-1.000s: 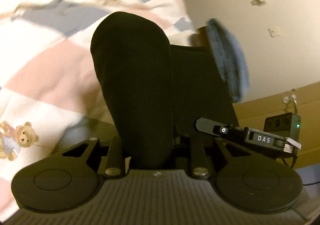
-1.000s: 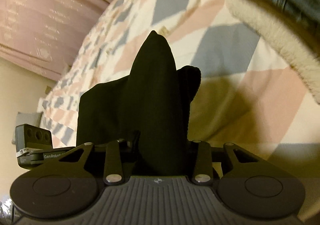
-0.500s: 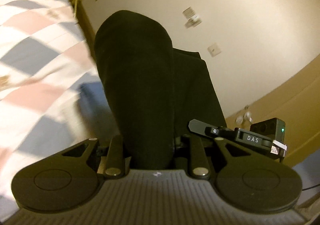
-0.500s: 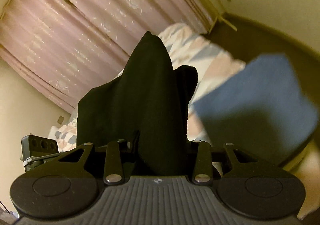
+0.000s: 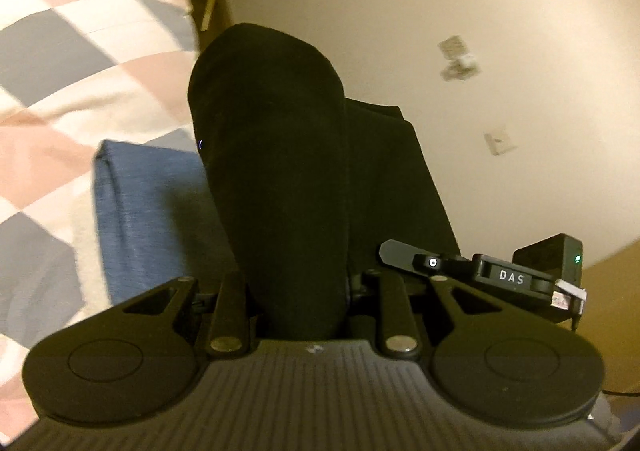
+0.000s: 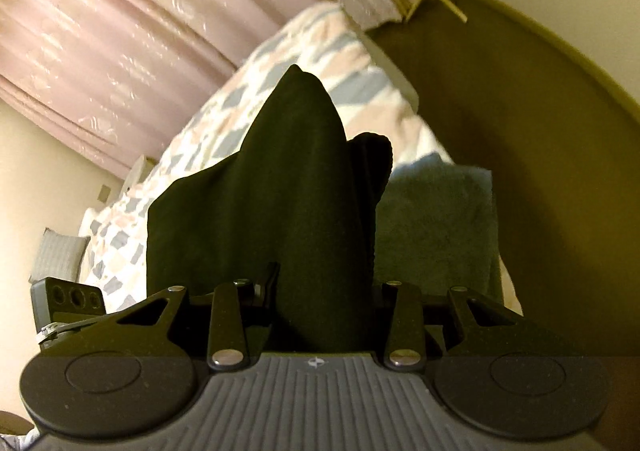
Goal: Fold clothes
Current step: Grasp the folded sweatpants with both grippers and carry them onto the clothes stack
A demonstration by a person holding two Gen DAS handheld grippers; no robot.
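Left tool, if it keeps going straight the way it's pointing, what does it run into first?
The left tool is shut on the black garment, which blocks most of the line ahead. Beyond it, the first thing is probably the folded blue cloth on the checked bedspread, though depth is unclear.

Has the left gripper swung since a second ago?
Yes. The left gripper, shut on the black garment, turned from the quilt toward the wall.
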